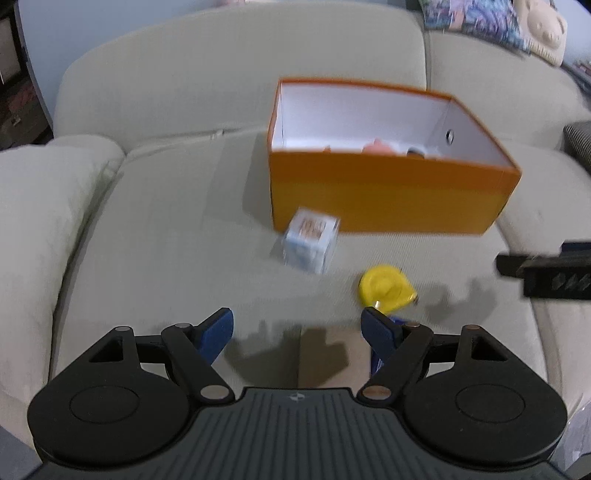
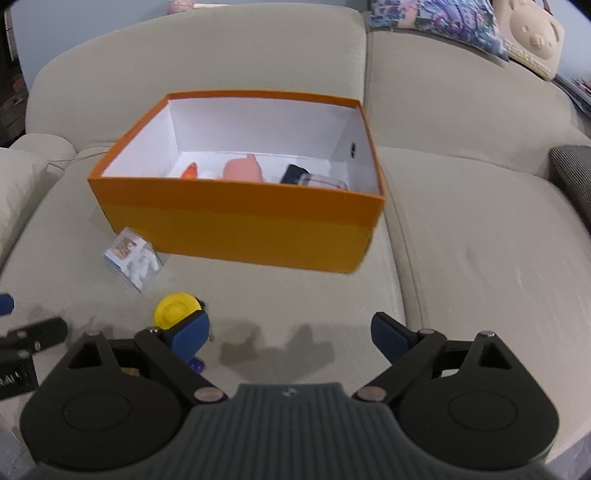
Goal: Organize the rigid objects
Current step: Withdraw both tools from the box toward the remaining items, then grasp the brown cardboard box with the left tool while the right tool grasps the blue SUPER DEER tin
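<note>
An open orange box (image 1: 388, 192) (image 2: 236, 221) stands on the beige couch seat; inside lie a pink object (image 2: 243, 168), a small orange thing (image 2: 190, 171) and a dark-and-white item (image 2: 310, 177). In front of it lie a small white-and-blue carton (image 1: 312, 240) (image 2: 133, 258) and a yellow tape measure (image 1: 386, 286) (image 2: 175, 308). My left gripper (image 1: 297, 321) is open and empty over the seat, with the tape measure just beyond its right finger. My right gripper (image 2: 290, 321) is open and empty too, its left finger partly covering the tape measure. A small blue item (image 2: 195, 365) peeks out behind that finger.
Couch backrest (image 2: 221, 55) rises behind the box, an armrest (image 1: 33, 221) at the left. Patterned cushions (image 2: 443, 22) and a bear-shaped pillow (image 2: 532, 33) sit at the back right. The other tool's black body (image 1: 554, 277) juts in from the right edge.
</note>
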Available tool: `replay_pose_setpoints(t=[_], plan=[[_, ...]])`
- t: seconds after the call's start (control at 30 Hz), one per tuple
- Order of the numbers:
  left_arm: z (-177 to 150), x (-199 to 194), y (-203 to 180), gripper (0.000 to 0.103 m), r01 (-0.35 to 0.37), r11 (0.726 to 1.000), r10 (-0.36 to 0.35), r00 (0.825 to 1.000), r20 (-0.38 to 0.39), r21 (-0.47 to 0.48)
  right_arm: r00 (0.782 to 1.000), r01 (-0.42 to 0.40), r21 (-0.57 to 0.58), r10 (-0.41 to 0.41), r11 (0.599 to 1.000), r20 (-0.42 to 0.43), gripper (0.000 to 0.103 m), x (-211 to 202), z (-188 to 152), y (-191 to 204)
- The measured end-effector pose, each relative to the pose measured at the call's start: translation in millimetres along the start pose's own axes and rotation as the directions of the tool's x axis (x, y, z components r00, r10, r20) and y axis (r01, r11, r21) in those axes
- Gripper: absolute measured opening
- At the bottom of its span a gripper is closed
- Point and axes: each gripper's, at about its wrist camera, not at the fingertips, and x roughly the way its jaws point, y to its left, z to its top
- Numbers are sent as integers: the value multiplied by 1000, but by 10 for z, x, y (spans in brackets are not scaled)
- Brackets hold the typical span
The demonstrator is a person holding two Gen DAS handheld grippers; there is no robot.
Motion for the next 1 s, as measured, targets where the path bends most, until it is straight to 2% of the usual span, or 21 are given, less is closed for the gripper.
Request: replay_pose_setpoints(t=[0.2,0.5,0.67,0.87,1.0], plan=[[-89,176,-29,92,-12,999,13,999,-38,30,1000,5,-4,-5,1000,2,96,-9,-18,-17],[-201,479,-157,93,22,997,-14,994,-104,70,1000,-7,3,7,1000,-2,97,45,27,-45],[-191,549,-107,102,49,998,-45,994,-102,37,1000,-24,8,24,1000,3,97,41,61,-41],[-184,508,-77,102,103,995,-101,987,-123,5,999,-50,-16,50,999,4,97,44,84,56],[-243,576,-130,102,99,994,-92,985,-147,38,998,-56,-31,57,998,1,97,52,89,100]])
